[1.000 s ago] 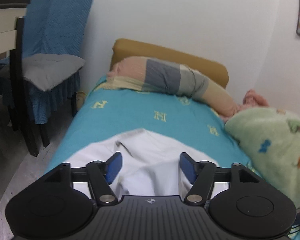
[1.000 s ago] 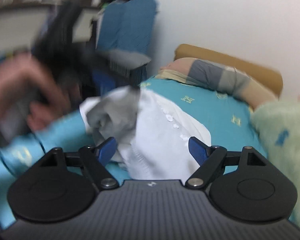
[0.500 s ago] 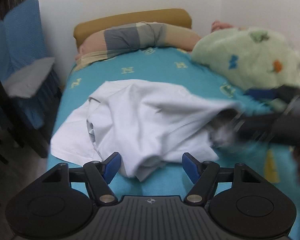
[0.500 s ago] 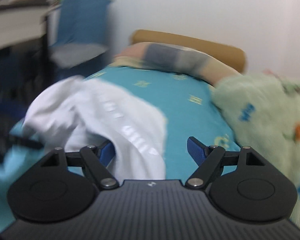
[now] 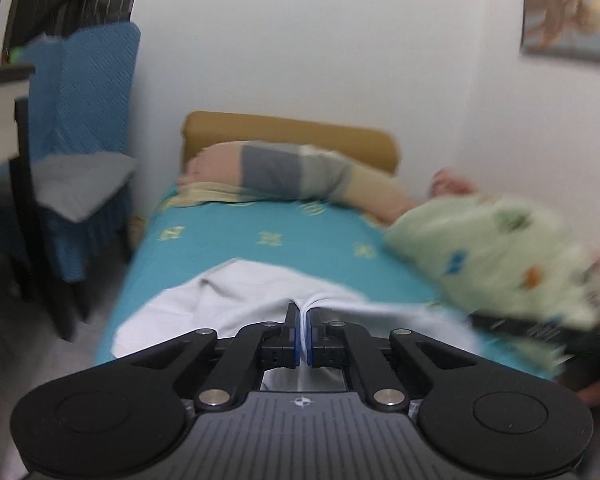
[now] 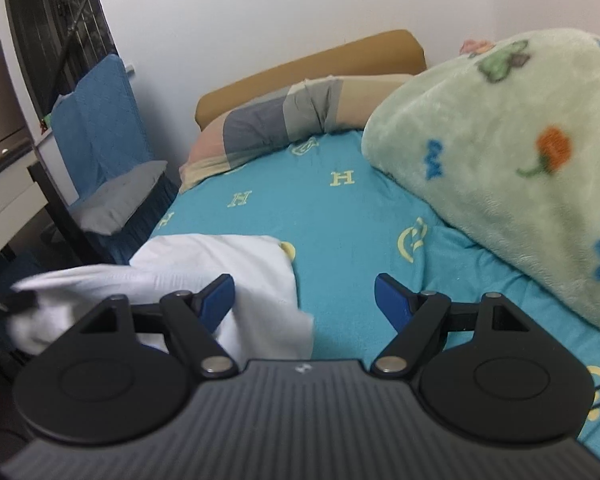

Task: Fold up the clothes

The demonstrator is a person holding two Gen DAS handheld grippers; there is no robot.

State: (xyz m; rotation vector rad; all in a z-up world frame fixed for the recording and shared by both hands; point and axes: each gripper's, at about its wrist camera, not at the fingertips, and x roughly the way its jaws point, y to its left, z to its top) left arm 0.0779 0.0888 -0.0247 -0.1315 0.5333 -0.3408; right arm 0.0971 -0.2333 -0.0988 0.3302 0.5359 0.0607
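Note:
A white garment (image 5: 236,300) lies crumpled on the near part of the teal bedsheet (image 5: 300,244). My left gripper (image 5: 302,314) is shut on a pinched fold of its near edge, and the cloth stretches away from the jaws. In the right wrist view the same white garment (image 6: 220,268) sits at the lower left, and my right gripper (image 6: 304,296) stands open over its right edge, pads apart with nothing pressed between them. The right gripper's blurred dark body (image 5: 540,332) shows at the right of the left wrist view.
A pale green fleece blanket (image 6: 512,152) is heaped on the bed's right side. A striped pillow (image 6: 296,116) and a mustard cushion (image 6: 312,68) lie at the head by the wall. A blue-covered chair (image 5: 80,152) with a grey cushion stands left of the bed.
My left gripper has closed on the white garment's edge and lifted it. The right gripper rolled and swung to the right, off the garment's bulk, and stayed open.

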